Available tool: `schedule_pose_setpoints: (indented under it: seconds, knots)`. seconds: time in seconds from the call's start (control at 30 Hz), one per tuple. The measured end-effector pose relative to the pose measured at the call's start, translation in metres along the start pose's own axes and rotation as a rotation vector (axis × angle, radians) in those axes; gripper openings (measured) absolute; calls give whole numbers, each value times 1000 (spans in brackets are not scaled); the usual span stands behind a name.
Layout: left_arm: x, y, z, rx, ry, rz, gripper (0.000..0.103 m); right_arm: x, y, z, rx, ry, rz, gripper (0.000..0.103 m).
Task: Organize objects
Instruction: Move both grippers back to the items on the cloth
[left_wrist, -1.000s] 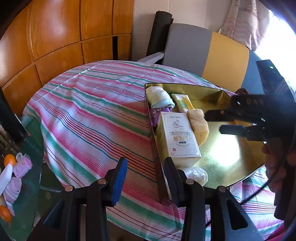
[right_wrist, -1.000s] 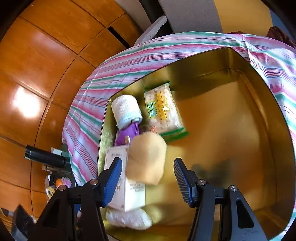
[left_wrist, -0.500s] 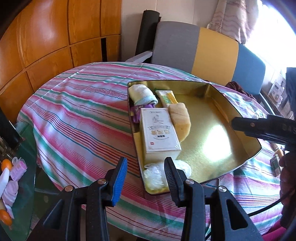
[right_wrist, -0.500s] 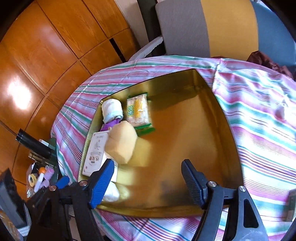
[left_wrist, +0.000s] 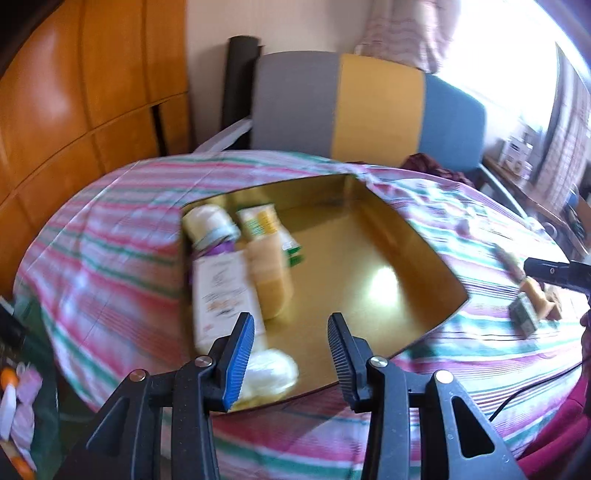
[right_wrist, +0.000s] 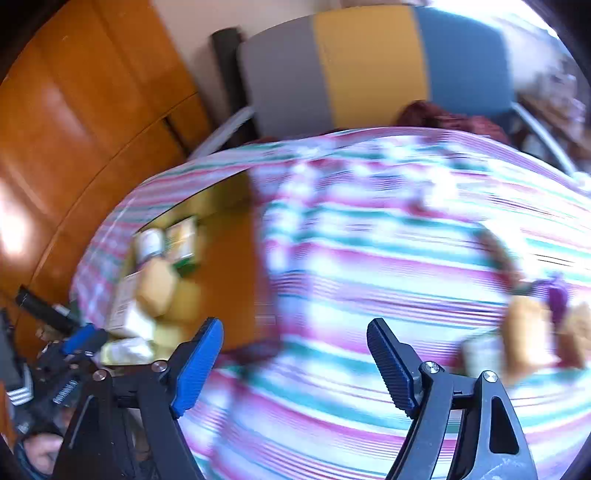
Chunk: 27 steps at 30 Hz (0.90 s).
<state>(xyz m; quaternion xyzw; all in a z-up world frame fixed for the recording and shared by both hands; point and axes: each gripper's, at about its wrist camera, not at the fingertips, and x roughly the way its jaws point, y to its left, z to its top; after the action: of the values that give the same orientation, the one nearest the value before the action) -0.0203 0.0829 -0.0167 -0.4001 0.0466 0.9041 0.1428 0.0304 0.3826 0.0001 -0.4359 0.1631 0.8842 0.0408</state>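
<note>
the gold tray (left_wrist: 424, 258) sits on the striped tablecloth (left_wrist: 110, 258), with a white box (left_wrist: 221, 295) and tan bun (left_wrist: 269, 280) along its left side; the left gripper (left_wrist: 291, 354) hangs narrowly parted and empty; the right gripper (right_wrist: 295, 365), jaws just opening wide with nothing between them, hangs above blurred cloth; small items (right_wrist: 532, 336) lie to its right.

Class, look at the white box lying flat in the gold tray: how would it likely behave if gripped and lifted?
The white box probably stays stiff: its edges look straight. Lying flat on its broad face, it seems unlikely to roll or tip. A tan item rests against it in the gold tray, so lifting may disturb that.
</note>
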Motion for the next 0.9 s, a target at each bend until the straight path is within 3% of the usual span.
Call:
schedule_pose_setpoints:
  seconds: [0.13, 0.27, 0.37, 0.47, 0.67, 0.9]
  knots:
    - [-2, -36, 11, 75, -14, -71, 42, -34, -75, 1, 120, -55, -141, 89]
    - [2, -80, 19, 156, -5, -149, 42, -59, -157, -15, 332, -109, -306, 94]
    - [8, -115, 22, 211, 21, -216, 42, -65, -207, -35, 512, -126, -370, 94]
    - [17, -155, 21, 259, 65, -286, 42, -67, -245, -54, 722, -102, -353, 94]
    - [50, -224, 11, 283, 227, -432, 43, -66, -255, -57, 774, -102, -307, 94]
    - [82, -271, 5, 229, 353, -505, 58, -56, -244, -52, 699, -90, -283, 95]
